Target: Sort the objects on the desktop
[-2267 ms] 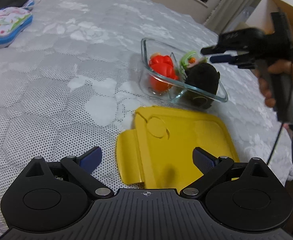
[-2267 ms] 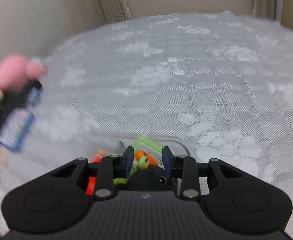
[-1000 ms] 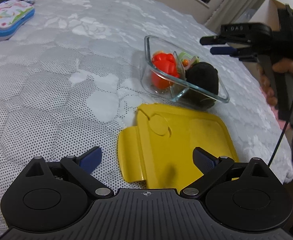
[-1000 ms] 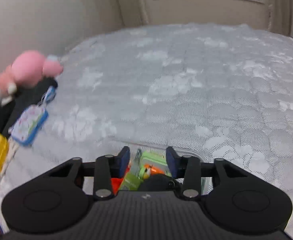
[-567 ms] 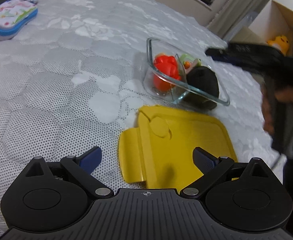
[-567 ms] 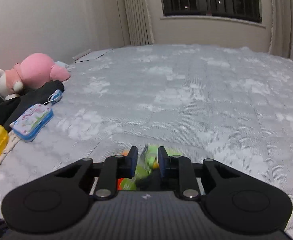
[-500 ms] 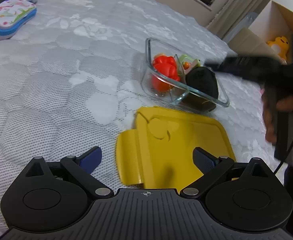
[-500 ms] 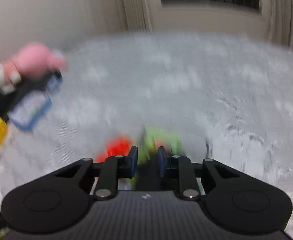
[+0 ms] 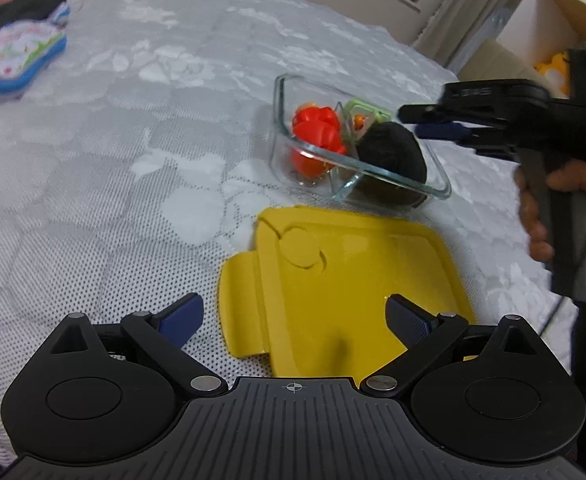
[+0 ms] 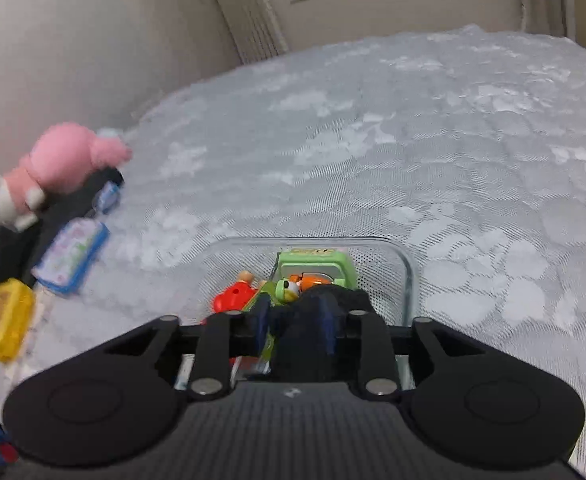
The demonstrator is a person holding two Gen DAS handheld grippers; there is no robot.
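Observation:
A glass container (image 9: 437, 190) stands on the white lace cloth. It holds a red toy (image 9: 317, 136), a green toy (image 9: 363, 110) and a black soft object (image 9: 393, 152). The yellow lid (image 9: 357, 272) lies flat in front of it. My left gripper (image 9: 293, 316) is open and empty just above the lid's near edge. My right gripper (image 10: 295, 324) hovers over the container (image 10: 407, 276) with its jaws a narrow gap apart above the black object (image 10: 321, 320); nothing is between them. It also shows in the left wrist view (image 9: 425, 120).
A blue-rimmed pouch (image 9: 17, 60) and a pink plush (image 10: 61, 164) on dark fabric lie at the far left of the table. A yellow case (image 10: 3, 320) lies near them. A cardboard box (image 9: 553, 20) stands at the far right. The table edge is at the right.
My right gripper's jaws narrowed, then parted a little, and it dipped toward the container. My left gripper stayed open over the lid.

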